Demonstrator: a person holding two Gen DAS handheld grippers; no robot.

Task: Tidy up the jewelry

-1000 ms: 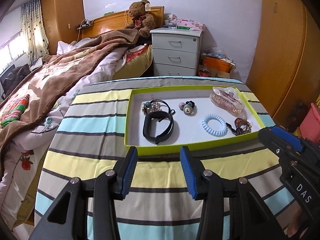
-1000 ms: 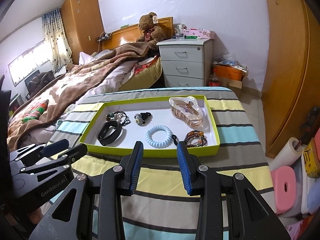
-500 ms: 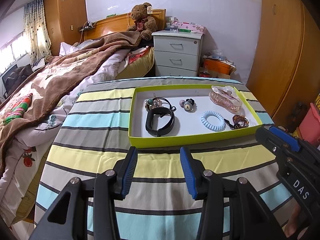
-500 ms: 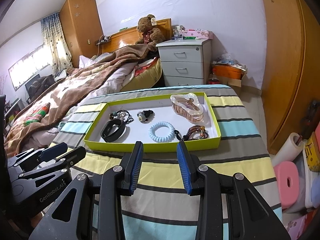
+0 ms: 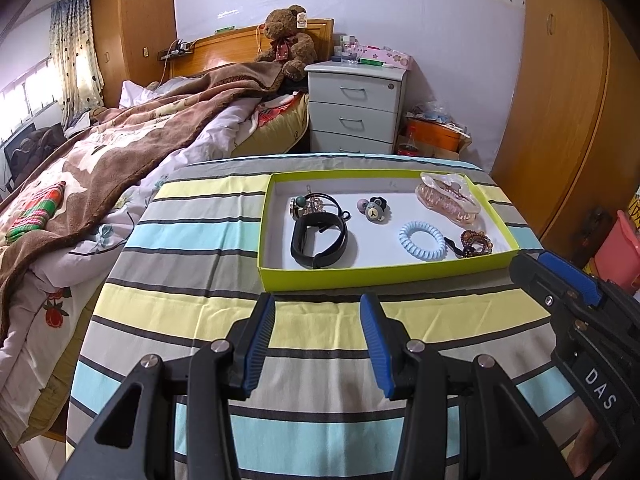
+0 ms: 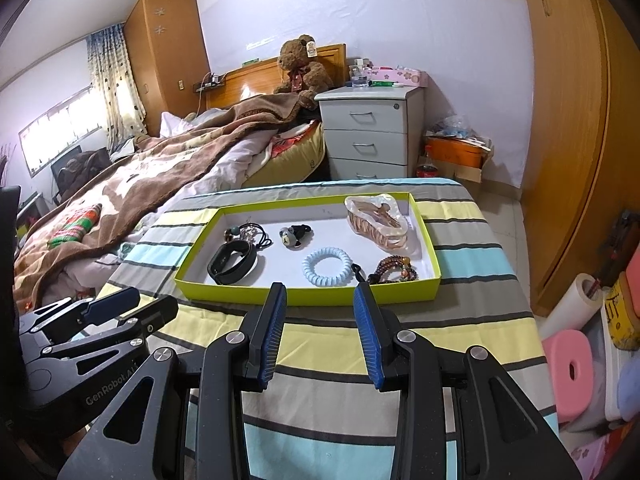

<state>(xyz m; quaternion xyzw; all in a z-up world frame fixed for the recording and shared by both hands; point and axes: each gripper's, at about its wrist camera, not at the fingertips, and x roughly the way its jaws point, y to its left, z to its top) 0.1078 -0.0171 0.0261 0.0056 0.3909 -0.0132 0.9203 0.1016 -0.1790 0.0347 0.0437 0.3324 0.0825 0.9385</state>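
Right now both tools hang over a table with a striped cloth [image 5: 180, 312]. The left gripper [image 5: 318, 340] has its jaws partly apart and holds nothing. The right gripper [image 6: 320, 330] is the same, jaws partly apart with only cloth showing between them.

Just ahead of both tools sits a green tray [image 5: 360, 274] with a white floor. Its low front wall stands between the tools and the jewelry. Straight ahead of the left gripper lies a black band [image 5: 320, 240], and behind that a small tangle of hair ties [image 5: 316, 204]. A little bear clip [image 5: 375, 209] sits in the middle. Straight ahead of the right gripper lies a blue coil ring [image 6: 327, 266]. Just to its right is a brown bead bracelet [image 6: 394, 270]. A big pink hair claw [image 6: 376, 222] fills the far right corner of the tray.

Between the tools and the tray the cloth is bare, so there is room to move. To the left of the table is a bed with a brown blanket [image 5: 100, 152]. Beyond the table stands a gray drawer chest [image 5: 356, 108], with a teddy bear [image 5: 286, 40] beside it. To the right, past the table edge, are a pink stool [image 6: 568, 372] and a wooden wardrobe [image 6: 568, 120].
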